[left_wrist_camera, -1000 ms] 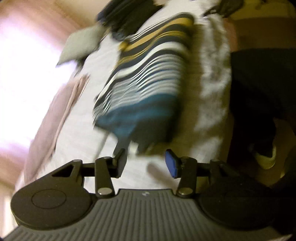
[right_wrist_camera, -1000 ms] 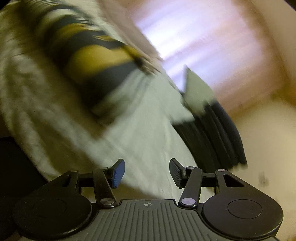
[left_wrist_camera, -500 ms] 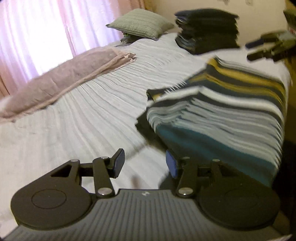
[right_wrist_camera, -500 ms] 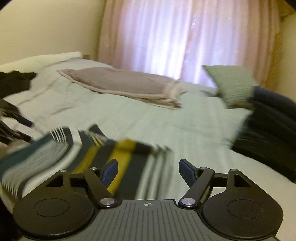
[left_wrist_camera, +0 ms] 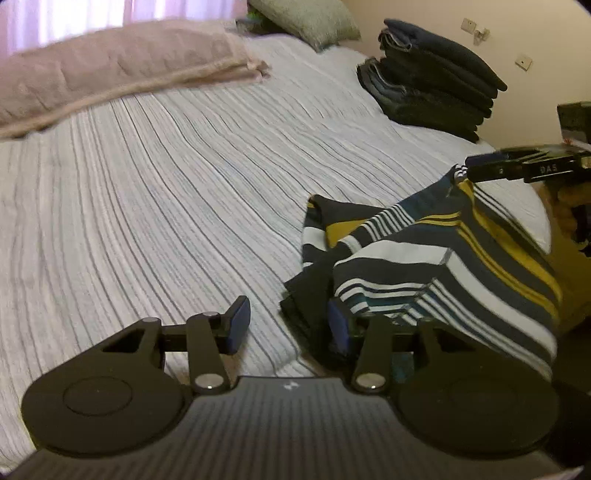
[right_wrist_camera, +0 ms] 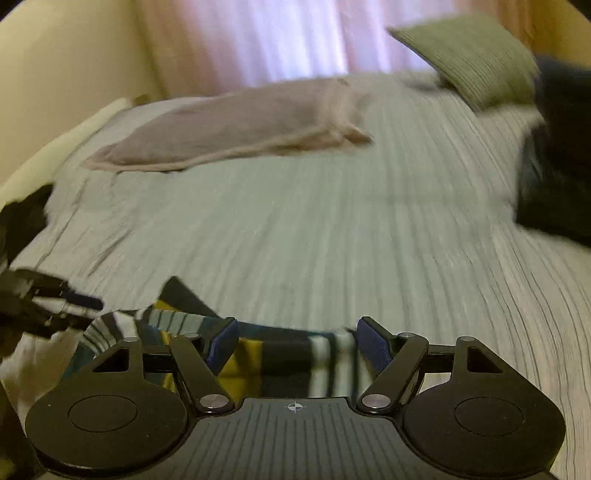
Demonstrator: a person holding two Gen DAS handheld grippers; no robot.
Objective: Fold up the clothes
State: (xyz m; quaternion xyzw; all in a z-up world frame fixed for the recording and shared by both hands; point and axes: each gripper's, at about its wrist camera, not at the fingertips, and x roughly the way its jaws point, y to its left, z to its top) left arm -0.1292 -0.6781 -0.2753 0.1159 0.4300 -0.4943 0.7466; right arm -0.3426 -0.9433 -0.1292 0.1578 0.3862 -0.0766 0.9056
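A striped shirt (left_wrist_camera: 443,266) in navy, white, teal and mustard lies bunched near the bed's front right edge. My left gripper (left_wrist_camera: 288,326) is open just above the bed, its right finger against the shirt's dark edge. Further right, my right gripper (left_wrist_camera: 472,166) meets a raised corner of the shirt. The right wrist view shows the right gripper (right_wrist_camera: 297,341) open wide, with the striped shirt (right_wrist_camera: 280,354) blurred beneath and between its fingers. The left gripper (right_wrist_camera: 79,308) appears at the left edge there.
The bed (left_wrist_camera: 166,184) has a ribbed white cover. A folded pink blanket (left_wrist_camera: 122,70) lies at the far side, a green pillow (left_wrist_camera: 306,18) beside it. A stack of dark folded clothes (left_wrist_camera: 432,85) sits at the far right. Curtains (right_wrist_camera: 295,37) hang behind.
Both views swung from tilted and blurred to level over the bed. The shirt went from lying flat to bunched, one corner now raised at the right gripper. Both grippers stayed open.
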